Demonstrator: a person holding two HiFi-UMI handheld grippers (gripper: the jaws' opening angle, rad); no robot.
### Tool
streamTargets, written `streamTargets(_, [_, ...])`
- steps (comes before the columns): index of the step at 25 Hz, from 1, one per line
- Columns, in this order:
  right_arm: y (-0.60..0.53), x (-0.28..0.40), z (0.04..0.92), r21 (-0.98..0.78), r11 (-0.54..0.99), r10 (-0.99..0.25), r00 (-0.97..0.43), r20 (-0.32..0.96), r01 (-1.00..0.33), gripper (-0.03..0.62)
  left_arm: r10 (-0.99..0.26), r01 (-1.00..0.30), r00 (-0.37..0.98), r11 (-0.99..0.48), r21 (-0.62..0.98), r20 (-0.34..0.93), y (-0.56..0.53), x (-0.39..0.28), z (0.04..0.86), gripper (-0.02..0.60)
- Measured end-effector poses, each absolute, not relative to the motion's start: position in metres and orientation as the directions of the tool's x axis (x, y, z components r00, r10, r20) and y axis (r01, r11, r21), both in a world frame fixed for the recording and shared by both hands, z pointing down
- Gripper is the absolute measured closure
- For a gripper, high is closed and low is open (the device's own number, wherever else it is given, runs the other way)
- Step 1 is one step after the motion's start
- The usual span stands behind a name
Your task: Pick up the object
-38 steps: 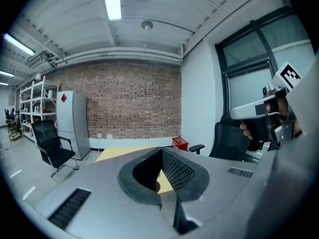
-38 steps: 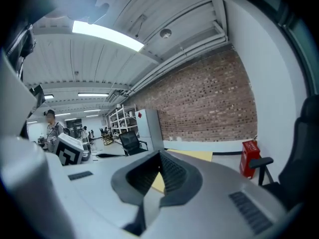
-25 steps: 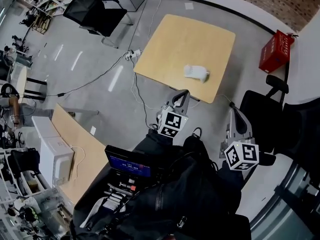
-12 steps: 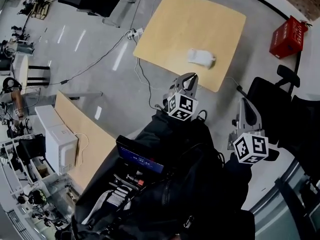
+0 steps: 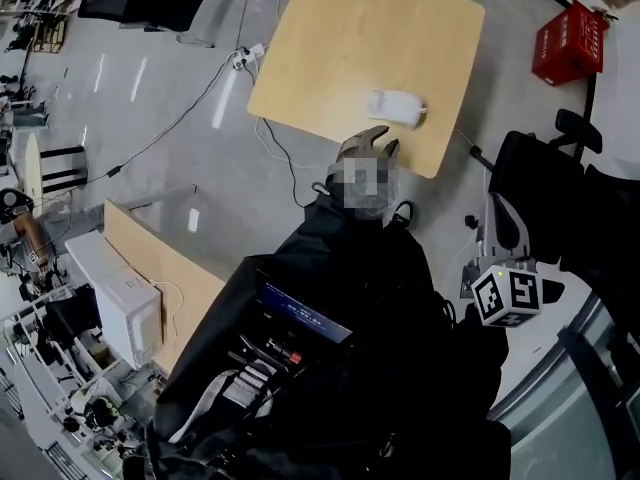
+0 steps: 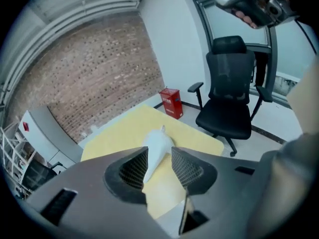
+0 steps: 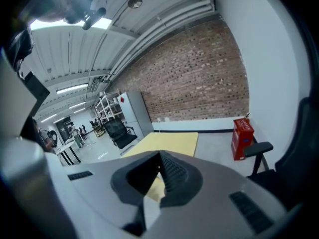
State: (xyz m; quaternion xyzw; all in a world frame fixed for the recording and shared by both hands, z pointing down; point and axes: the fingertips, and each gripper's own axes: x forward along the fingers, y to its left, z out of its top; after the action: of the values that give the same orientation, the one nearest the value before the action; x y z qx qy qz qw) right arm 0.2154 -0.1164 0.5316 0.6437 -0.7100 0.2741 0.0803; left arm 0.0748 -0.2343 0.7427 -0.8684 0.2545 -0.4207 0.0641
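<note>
Jaws on the left gripper [image 5: 371, 144] are opening on empty air, aimed at the white object [image 5: 393, 105] lying near the tabletop's [image 5: 330, 48] near edge, toward its right corner. It looks light, soft and crushable, so a gentle hold across its thicker middle seems best. The right gripper [image 7: 159, 174] hangs back, closed and empty.

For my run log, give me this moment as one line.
Phase: approach | left claw: opening, empty, aimed at white object | white object: lying on table, untouched | right claw: shut, empty, away from table
</note>
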Motion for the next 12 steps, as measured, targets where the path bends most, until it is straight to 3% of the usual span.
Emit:
streamTargets(5, [-0.127,0.215,0.541,-0.278,-0.009,-0.849,-0.14,0.51,-0.961,0.589,-0.453,-0.249,0.467,-0.891,-0.378,0.759,-0.247,0.08,0.782,0.399])
streamTargets(12, [-0.147,0.217,0.548,-0.276,-0.049,-0.828,-0.115,0.548,-0.96,0.589,-0.437,-0.16,0.424,-0.898,-0.409,0.793,-0.271,0.088,0.819,0.375])
